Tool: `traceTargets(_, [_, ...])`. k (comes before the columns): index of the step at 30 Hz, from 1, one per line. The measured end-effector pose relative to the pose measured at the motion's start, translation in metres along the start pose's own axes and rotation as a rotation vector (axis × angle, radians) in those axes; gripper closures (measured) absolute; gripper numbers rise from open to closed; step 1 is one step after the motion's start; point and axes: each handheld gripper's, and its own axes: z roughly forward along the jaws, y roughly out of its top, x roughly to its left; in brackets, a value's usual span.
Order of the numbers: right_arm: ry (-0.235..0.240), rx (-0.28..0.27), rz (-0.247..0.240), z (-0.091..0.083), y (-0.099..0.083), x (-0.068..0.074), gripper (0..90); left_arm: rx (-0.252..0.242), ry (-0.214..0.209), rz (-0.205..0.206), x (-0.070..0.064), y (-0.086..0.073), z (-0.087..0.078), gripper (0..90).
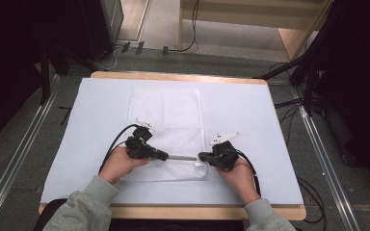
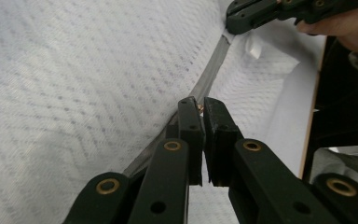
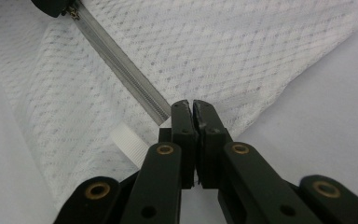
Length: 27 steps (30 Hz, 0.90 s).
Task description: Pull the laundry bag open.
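Left gripper (image 2: 199, 108) pinches the zipper pull (image 2: 199, 108), right gripper (image 3: 189, 108) clamps the mesh laundry bag (image 1: 166, 118) at the zipper (image 3: 121, 70) end on the table (image 1: 250, 110); advisable to keep tension straight along the track.

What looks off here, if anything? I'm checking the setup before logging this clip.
Nothing stands out. The white mesh bag lies flat and square on the table cover. The left gripper pinches the zipper pull; the right gripper clamps the bag's edge at the grey zipper end. No tears or spills visible.
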Motion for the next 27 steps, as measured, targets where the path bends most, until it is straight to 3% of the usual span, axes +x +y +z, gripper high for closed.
traceTargets(27, [0.02, 0.012, -0.018, 0.001, 0.002, -0.002, 89.7, -0.019, 0.012, -0.046, 0.008, -0.017, -0.021, 88.1])
